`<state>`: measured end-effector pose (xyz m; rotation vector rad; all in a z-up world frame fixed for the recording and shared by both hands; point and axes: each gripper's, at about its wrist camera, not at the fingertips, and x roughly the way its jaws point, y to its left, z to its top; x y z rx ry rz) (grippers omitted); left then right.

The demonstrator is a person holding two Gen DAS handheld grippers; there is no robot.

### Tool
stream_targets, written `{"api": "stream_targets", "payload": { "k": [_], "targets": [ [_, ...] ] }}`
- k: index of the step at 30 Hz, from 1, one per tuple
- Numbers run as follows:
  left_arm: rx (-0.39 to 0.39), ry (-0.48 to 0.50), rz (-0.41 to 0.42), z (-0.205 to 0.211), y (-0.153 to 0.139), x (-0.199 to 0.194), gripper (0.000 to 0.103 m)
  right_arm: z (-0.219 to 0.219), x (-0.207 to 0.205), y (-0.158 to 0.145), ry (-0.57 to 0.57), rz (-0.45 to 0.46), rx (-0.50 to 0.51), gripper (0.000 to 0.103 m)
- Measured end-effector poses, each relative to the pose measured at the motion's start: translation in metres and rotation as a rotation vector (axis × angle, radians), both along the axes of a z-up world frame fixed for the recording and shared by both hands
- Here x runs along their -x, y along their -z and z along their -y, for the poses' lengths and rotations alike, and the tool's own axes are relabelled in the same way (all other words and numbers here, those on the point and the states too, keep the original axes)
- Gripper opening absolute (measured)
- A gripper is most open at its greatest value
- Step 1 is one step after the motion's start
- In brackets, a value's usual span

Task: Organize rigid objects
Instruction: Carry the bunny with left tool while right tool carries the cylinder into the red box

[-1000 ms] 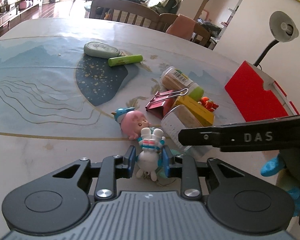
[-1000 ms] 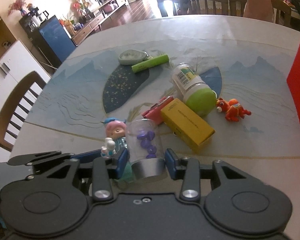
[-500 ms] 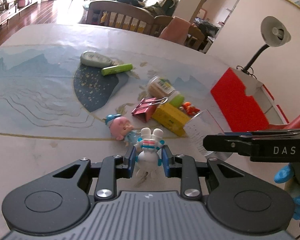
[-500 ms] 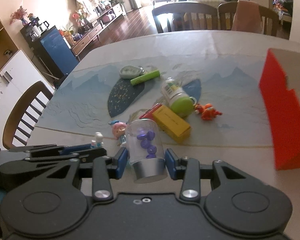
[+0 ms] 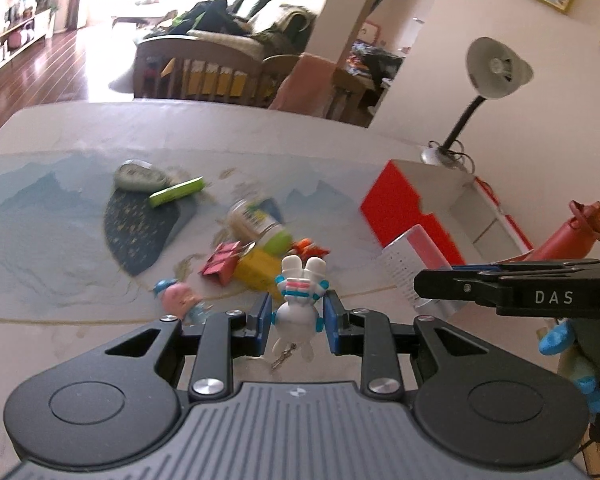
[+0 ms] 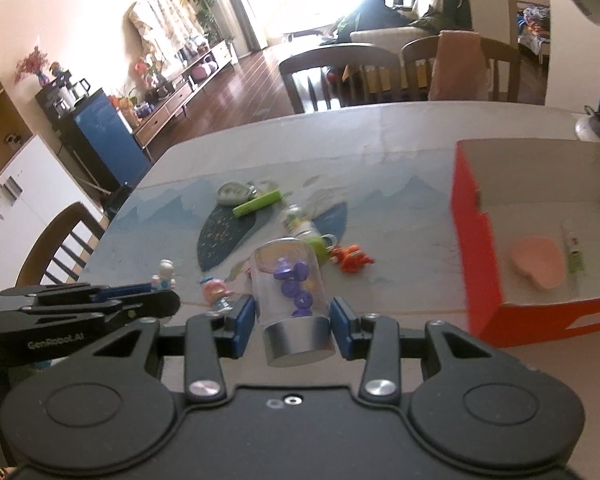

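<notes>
My left gripper (image 5: 296, 314) is shut on a small white astronaut figurine (image 5: 298, 304) and holds it above the table. My right gripper (image 6: 294, 316) is shut on a clear jar of purple pieces (image 6: 290, 292) with a silver lid, also lifted. The red open box (image 6: 532, 240) stands to the right; it holds a pink piece (image 6: 538, 268) and a small tube (image 6: 574, 252). The box also shows in the left wrist view (image 5: 412, 208). The right gripper with its jar appears at the right of the left wrist view (image 5: 416, 268).
On the table lie a pink doll (image 5: 178, 298), a red binder clip (image 5: 222, 264), a yellow box (image 5: 260, 270), a green-capped bottle (image 5: 260, 226), an orange toy (image 6: 352, 258), a green tube (image 5: 176, 192) and a grey oval case (image 5: 138, 176). A desk lamp (image 5: 492, 72) stands behind the box. Chairs line the far edge.
Both grippers have risen from the pile with their objects and moved right, toward the red box, which now fills more of the right wrist view.
</notes>
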<state>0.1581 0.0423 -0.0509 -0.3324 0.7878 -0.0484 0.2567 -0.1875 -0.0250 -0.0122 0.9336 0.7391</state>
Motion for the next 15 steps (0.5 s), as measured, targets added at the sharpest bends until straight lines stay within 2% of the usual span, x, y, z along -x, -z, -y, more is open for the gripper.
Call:
{"api": "stream_targets", "payload": {
  "k": [6, 15],
  "targets": [
    [-0.021, 0.044, 0.028, 0.028, -0.019, -0.02, 0.027, 0.036, -0.021, -0.009, 0.054, 0.016, -0.011, 0.04],
    [-0.052, 0.124, 0.037, 0.083, -0.04, -0.076, 0.027, 0.09, -0.064, -0.008, 0.143, 0.034, 0.0, 0.04]
  ]
}}
